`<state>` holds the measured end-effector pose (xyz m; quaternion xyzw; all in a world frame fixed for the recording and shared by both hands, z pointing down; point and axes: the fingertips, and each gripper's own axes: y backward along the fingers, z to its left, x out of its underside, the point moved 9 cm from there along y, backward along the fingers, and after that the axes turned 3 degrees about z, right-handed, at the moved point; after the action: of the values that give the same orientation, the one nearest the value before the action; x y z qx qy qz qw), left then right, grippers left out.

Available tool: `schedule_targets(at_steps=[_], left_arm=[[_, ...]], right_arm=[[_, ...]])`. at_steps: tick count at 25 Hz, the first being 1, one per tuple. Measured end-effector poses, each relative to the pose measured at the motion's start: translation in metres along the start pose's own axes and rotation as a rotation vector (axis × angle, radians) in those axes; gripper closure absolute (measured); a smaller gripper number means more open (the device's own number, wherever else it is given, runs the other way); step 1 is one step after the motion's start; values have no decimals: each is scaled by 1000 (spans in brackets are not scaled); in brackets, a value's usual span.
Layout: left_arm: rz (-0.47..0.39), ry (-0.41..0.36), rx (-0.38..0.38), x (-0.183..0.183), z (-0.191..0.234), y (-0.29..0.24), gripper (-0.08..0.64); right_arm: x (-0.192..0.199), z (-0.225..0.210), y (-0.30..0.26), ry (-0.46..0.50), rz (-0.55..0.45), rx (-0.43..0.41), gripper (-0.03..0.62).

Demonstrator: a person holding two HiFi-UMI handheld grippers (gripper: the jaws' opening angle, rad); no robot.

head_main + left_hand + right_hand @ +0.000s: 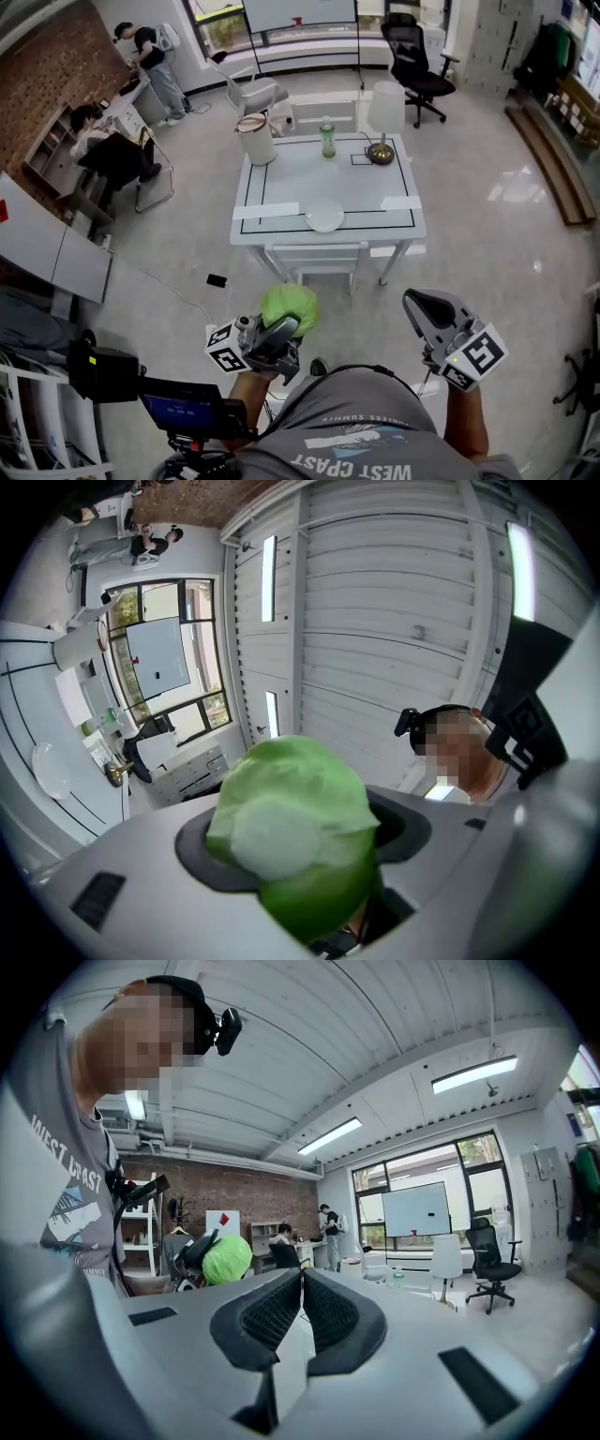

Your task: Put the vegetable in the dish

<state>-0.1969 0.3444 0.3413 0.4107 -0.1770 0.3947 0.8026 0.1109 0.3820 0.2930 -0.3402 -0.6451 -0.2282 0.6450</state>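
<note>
Left tongs [284,326] pinch a round, pale-green leafy cabbage head [289,307], jaws wide around it. Right tongs [419,305] are pressed together, empty. The small round glossy white dish [324,216] sits near the front edge of the white desk [281,173], well ahead of both tongs and slightly right of the cabbage head. Left hand carries, so the reach goes forward. Cabbage looks soft and waxy, with no clear long axis.
</note>
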Motion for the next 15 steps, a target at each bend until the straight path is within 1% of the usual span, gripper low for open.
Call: schedule_targets(at_steps=[5, 8, 12, 15], left_arm=[[-1, 19, 11, -30, 21, 19, 249], [9, 24, 17, -42, 32, 26, 249], [4, 45, 10, -50, 46, 31, 249], [-5, 60, 3, -50, 58, 26, 249]], right_arm=[[-4, 11, -38, -3, -2, 5, 583], [-5, 14, -55, -5, -6, 13, 583], [-2, 14, -69, -14, 22, 6, 583], [-1, 1, -73, -41, 28, 9, 583]])
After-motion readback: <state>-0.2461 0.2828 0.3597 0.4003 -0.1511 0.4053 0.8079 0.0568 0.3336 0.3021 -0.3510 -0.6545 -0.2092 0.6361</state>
